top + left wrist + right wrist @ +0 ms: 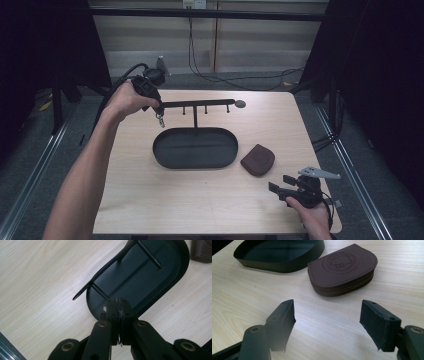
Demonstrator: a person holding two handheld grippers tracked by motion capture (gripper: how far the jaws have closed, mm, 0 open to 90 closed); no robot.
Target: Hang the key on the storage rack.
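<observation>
A black stand with an oval tray [165, 159] and a horizontal hook bar [200, 103] stands mid-table. My left gripper [159, 111] hovers at the bar's left end, pointing down, shut on a small metal key piece [160, 120] that dangles beneath it. In the left gripper view the jaws [117, 301] are pressed together with a thin metal sliver [120, 342] between them, above the tray [140, 277] and the bar [105, 267]. My right gripper [281, 183] rests open at the front right, empty. Its jaws [328, 322] face a brown zipped pouch [342, 267].
The brown pouch [257, 160] lies just right of the tray [279, 255]. Bare wooden tabletop [175, 200] spreads in front. Cables [235, 77] run across the floor beyond the table's far edge, and dark curtains close off both sides.
</observation>
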